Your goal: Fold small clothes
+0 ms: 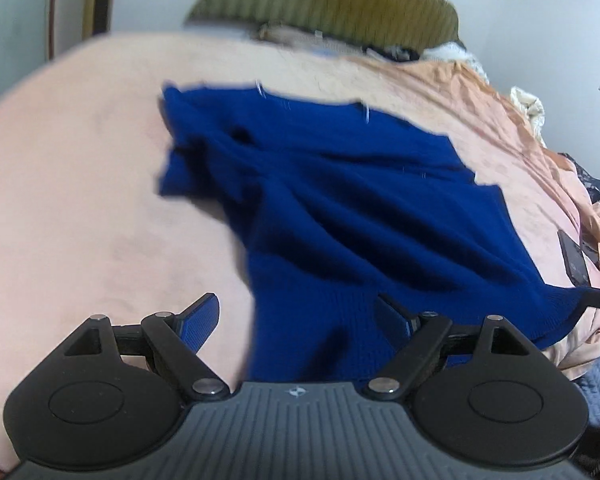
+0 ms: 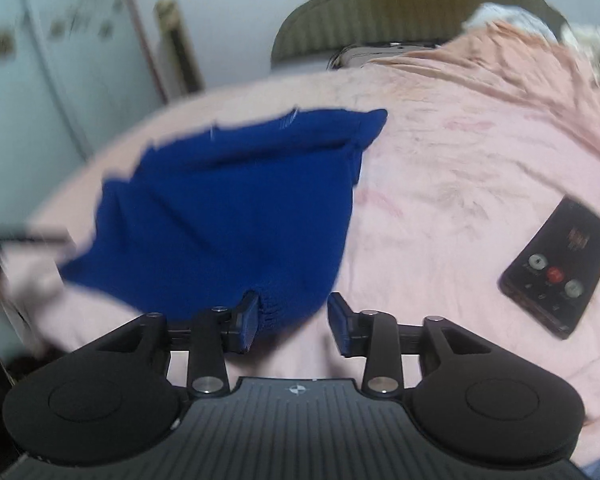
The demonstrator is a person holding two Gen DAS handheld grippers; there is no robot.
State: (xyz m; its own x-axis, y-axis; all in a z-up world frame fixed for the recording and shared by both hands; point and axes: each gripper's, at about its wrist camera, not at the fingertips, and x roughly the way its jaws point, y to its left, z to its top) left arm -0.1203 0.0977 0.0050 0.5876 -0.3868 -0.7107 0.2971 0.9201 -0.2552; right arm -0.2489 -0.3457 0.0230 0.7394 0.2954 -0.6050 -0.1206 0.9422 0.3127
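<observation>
A pink bed (image 2: 440, 184) fills both views. My left gripper (image 1: 298, 320) gapes over the blue knit garment (image 1: 340, 208) just ahead; my right gripper (image 2: 292, 320) is open at its hem — closing crooked could bunch it, or drag toward the phone (image 2: 556, 276).

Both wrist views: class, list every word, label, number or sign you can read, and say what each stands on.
No readable words or numbers in either view.
Phone: round on-screen buttons, one red between two grey, and an orange mark above them; any lettering is too small and blurred to read.
Left gripper and right gripper: a small emblem on each body, a symbol only, no letters.
Blue garment: no label or print visible.
</observation>
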